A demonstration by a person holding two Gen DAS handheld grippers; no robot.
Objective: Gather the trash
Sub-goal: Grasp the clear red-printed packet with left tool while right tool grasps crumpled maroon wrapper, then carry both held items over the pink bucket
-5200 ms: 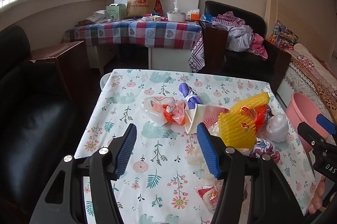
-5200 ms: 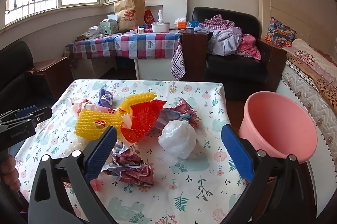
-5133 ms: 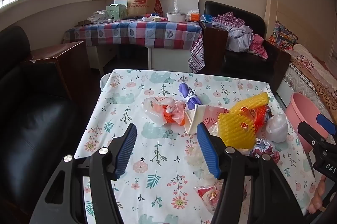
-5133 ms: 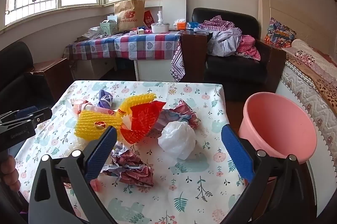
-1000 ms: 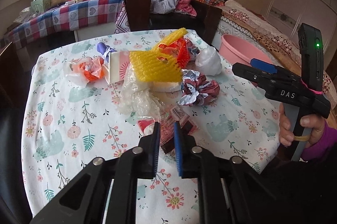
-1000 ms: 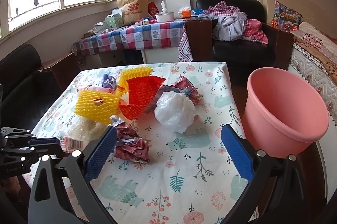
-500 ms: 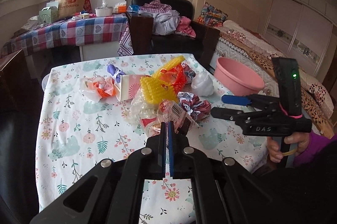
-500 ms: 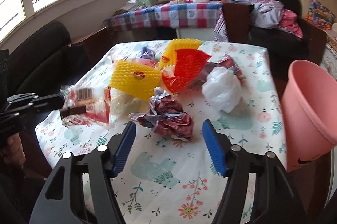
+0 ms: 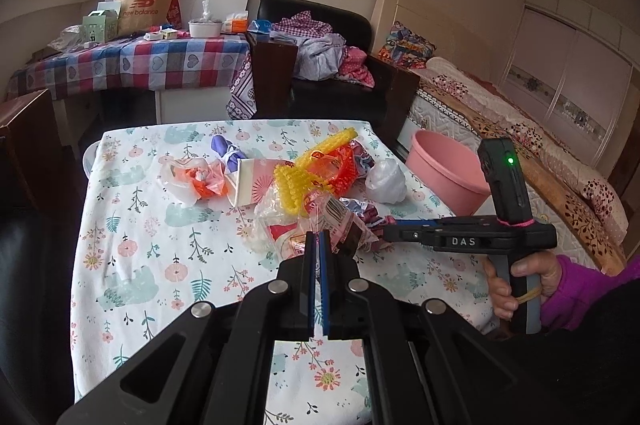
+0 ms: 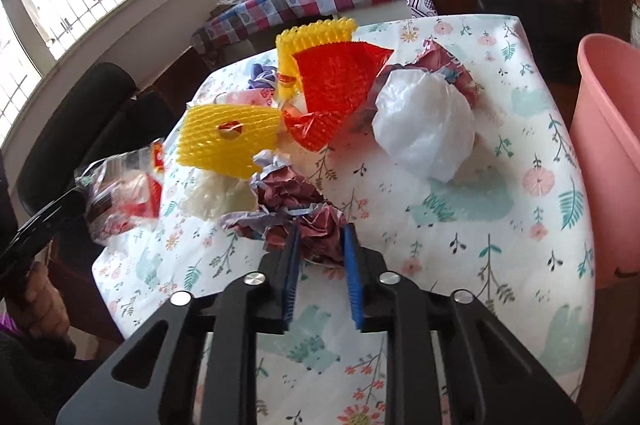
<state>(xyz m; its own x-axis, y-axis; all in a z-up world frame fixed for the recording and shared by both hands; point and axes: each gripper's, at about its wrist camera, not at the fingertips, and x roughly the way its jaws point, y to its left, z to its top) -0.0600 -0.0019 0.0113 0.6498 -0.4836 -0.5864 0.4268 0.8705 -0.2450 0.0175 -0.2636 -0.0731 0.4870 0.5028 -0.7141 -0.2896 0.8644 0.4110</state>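
Observation:
My left gripper (image 9: 319, 237) is shut on a clear red-printed snack wrapper (image 9: 320, 221) and holds it above the floral table (image 9: 132, 245); the wrapper also shows in the right wrist view (image 10: 124, 193). My right gripper (image 10: 320, 231) is closed around a crumpled maroon paper wad (image 10: 296, 201) lying on the table. Its body shows in the left wrist view (image 9: 390, 232). A pink bucket (image 10: 612, 153) stands beside the table's right edge.
Still on the table: yellow foam net (image 10: 228, 139), red foam net (image 10: 336, 81), white plastic bag (image 10: 424, 125), orange-and-clear bag (image 9: 196, 179), purple wrapper (image 9: 226, 149), pink carton (image 9: 250, 181). A black sofa (image 10: 92, 113) is to the left, a bed (image 9: 520, 145) to the right.
My right gripper moved forward and down and closed on the maroon paper wad. My left gripper lifted the snack wrapper a little higher, still shut on it.

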